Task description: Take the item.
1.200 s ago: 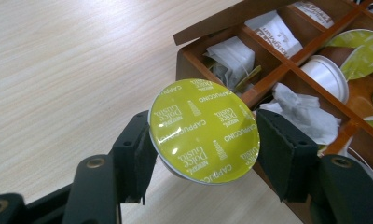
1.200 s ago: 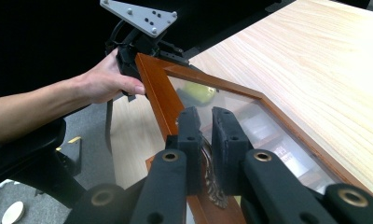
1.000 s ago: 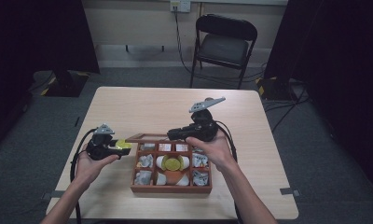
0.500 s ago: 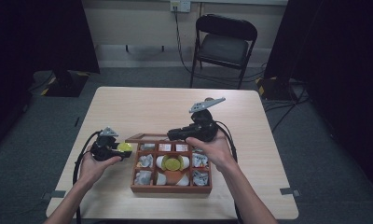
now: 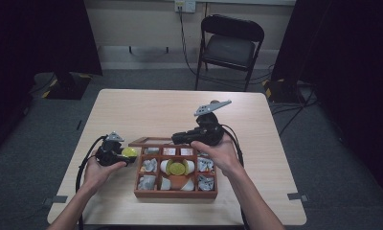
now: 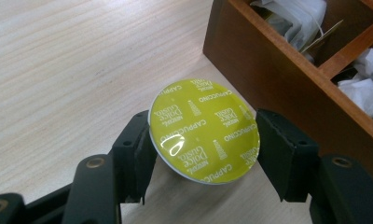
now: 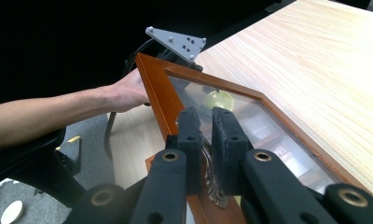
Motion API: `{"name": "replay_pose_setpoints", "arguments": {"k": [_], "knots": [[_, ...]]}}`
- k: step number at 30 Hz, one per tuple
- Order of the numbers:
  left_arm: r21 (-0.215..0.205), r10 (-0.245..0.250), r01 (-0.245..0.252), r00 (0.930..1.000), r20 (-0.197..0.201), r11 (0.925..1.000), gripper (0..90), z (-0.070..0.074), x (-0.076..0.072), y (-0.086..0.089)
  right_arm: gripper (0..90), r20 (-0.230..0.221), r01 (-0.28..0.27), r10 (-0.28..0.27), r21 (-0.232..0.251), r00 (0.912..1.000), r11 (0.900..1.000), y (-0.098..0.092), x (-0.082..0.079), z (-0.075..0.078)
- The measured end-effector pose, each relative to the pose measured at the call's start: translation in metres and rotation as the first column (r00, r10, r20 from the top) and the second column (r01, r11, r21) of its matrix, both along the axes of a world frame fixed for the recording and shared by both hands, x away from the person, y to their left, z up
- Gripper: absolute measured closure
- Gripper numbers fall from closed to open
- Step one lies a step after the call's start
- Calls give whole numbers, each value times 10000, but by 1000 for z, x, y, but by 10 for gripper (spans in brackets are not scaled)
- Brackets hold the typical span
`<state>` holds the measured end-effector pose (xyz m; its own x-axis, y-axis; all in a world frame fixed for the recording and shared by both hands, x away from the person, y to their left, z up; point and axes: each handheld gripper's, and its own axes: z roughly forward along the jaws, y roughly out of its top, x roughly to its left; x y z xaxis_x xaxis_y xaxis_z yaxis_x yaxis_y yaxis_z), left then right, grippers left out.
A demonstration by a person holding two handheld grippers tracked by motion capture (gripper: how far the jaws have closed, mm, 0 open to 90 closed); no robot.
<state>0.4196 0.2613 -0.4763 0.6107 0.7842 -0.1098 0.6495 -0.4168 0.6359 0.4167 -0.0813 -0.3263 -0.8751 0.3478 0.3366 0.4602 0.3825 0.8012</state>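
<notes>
A yellow-green coffee capsule [image 6: 204,130] marked "Cappuccino" sits between the pads of my left gripper [image 6: 203,144], which is shut on its rim. In the high view that left gripper [image 5: 122,154] holds the capsule [image 5: 129,152] low over the table, just left of the wooden compartment box [image 5: 175,194]. My right gripper [image 5: 179,139] is behind the box. It is shut on the front edge of the box's glass-paned lid [image 7: 250,112] and holds it raised; the right gripper [image 7: 201,122] pinches a metal fitting on the frame.
The box wall [image 6: 278,70] stands close to the capsule's right. Its compartments hold white sachets [image 5: 149,165] and another yellow capsule [image 5: 176,168]. A folding chair [image 5: 230,45] stands beyond the table [image 5: 146,108]. The person's left hand [image 7: 126,93] appears past the lid.
My left gripper has sunk a little with the capsule, staying beside the box's left wall. The right gripper and the raised lid have not moved.
</notes>
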Motion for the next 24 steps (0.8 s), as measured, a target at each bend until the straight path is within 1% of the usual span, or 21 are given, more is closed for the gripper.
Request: {"name": "replay_pose_setpoints", "arguments": {"k": [3, 7, 8, 9, 11, 13, 14, 15, 19, 23, 24], "knots": [[16, -21, 21, 10000, 18, 10000, 404, 0, -1, -1, 823, 7, 6, -6, -18, 10000, 10000, 0, 0, 0], [-71, 63, -63, 10000, 19, 10000, 401, -1, 0, 0, 823, 1, 6, -6, -9, 10000, 10000, 0, 0, 0], [-86, -23, 22, 9999, -104, 10000, 397, -1, 0, 0, 823, 3, 11, -11, -18, 10000, 10000, 0, 0, 0], [-61, -245, 243, 9994, -249, 9997, 383, -3, 0, 0, 823, 4, 4, -4, -8, 10000, 10000, 0, 0, 0], [11, -253, 254, 9992, -299, 9997, 369, -4, 0, 1, 823, 4, 7, -7, -17, 10000, 10000, 0, 0, 0], [-227, -115, 112, 9998, -131, 9997, 306, -3, -2, 2, 823, -14, -15, 15, 4, 10000, 10000, 0, 0, 0], [-175, -189, 186, 9997, -148, 9997, 306, -2, -3, 4, 823, -14, -15, 15, 4, 10000, 10000, 0, 0, 0], [-165, -199, 196, 9996, -202, 9997, 266, 0, -4, 6, 823, -6, -12, 12, -1, 10000, 10000, 0, 0, 0], [-183, -155, 152, 9998, -138, 9997, 255, 2, -7, 9, 823, -9, -8, 8, -7, 10000, 10000, 0, -1, 0], [-13, -245, 245, 9990, -364, 9997, 227, 5, -15, 16, 823, -18, -13, 13, 7, 10000, 10000, 0, -1, 0], [-75, -204, 201, 9993, -304, 9998, 223, 5, -18, 19, 823, -15, -12, 12, 8, 10000, 10000, 0, 0, 0]]}}
